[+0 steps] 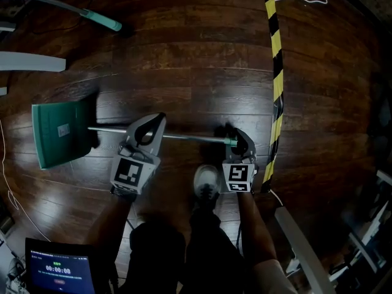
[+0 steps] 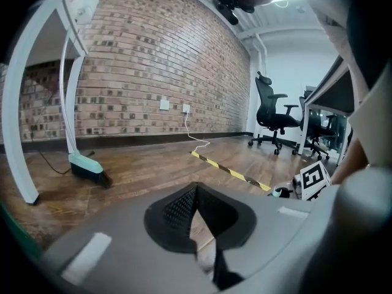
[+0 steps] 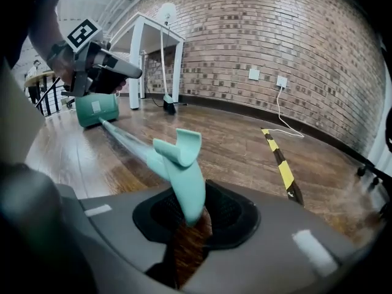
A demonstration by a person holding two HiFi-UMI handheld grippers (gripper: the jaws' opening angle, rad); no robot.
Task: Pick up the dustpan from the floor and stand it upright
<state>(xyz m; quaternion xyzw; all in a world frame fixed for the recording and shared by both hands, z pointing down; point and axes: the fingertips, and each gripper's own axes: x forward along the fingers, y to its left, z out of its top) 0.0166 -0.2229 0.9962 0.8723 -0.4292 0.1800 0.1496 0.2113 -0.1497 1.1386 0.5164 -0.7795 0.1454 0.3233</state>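
The green dustpan (image 1: 61,132) lies flat on the dark wood floor at the left of the head view. Its thin metal shaft (image 1: 190,138) runs right to a teal grip (image 1: 229,141). My right gripper (image 1: 236,135) sits at that end; in the right gripper view the teal grip (image 3: 184,170) stands between the pads, with my right gripper (image 3: 193,210) shut on it. The dustpan's pan (image 3: 97,110) shows far along the shaft. My left gripper (image 1: 158,120) hovers over the middle of the shaft. Its tips (image 2: 196,192) meet with only floor showing between them.
A teal-headed broom (image 1: 101,18) lies at the back left, and its head (image 2: 89,167) rests by white table legs (image 2: 18,133). Yellow-black tape (image 1: 275,72) runs along the floor on the right. The person's shoe (image 1: 207,182) is between the grippers. A laptop (image 1: 58,271) sits at the bottom left.
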